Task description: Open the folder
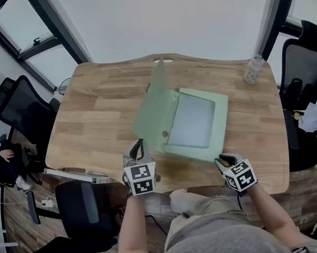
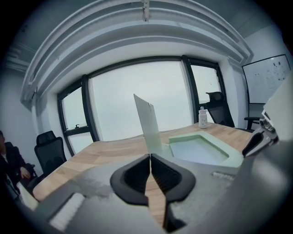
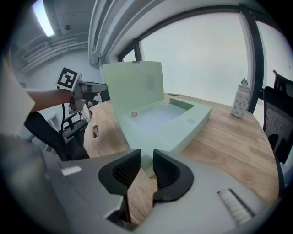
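Past the person's lap [image 1: 224,237], the left hand-held gripper [image 1: 139,148] sits over the table's [image 1: 91,115] near edge. Its jaws are together with nothing between them, tips just beside the foot of the raised flap [image 1: 153,112]. That flap stands up from the left side of the pale green folder [image 1: 224,119], which lies in the middle of the table with its inside showing. At the folder's near right corner the right hand-held gripper [image 1: 226,157] has its jaws apart, that corner showing in the gap. One bottle [image 1: 253,69] stands near the far right corner.
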Demonstrator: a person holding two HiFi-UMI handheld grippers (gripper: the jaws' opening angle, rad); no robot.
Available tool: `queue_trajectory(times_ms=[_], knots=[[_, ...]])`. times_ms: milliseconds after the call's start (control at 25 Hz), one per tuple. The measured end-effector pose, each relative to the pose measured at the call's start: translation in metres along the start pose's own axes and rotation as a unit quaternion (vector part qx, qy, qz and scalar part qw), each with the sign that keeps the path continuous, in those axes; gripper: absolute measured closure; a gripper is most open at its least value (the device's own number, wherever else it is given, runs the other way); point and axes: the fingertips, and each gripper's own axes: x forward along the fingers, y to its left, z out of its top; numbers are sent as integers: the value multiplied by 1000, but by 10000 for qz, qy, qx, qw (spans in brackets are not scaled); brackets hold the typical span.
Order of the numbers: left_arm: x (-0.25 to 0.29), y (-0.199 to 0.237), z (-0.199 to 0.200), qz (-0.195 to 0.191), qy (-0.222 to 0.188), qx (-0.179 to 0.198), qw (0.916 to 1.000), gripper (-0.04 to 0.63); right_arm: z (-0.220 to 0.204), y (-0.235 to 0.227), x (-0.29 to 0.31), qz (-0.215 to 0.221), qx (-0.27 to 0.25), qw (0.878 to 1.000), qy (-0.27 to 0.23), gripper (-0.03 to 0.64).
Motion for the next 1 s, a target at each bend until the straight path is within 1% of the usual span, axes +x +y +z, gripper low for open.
queue_trajectory(times_ms=[240,400,560,760,880,1000], knots=[[21,29,-7,164,140,-321,9993,578,3,-2,2,-98,150,9998,78,534],[42,47,-18,307,345,-451,9979,571,4,-4,2,-161,316,9993,154,540],[64,59,-33,305,591,-451,9968,560,2,-7,3,-165,546,9980,279,555],[85,67,-41,261,758,-471,9957,555,4,-9,2,-263,750,9965,268,566],[95,71,-50,291,920,-536,9939,555,4,-10,2,-301,836,9956,307,568],[104,76,-64,309,1172,-658,9904,555,4,-9,3,-300,896,9948,384,569]])
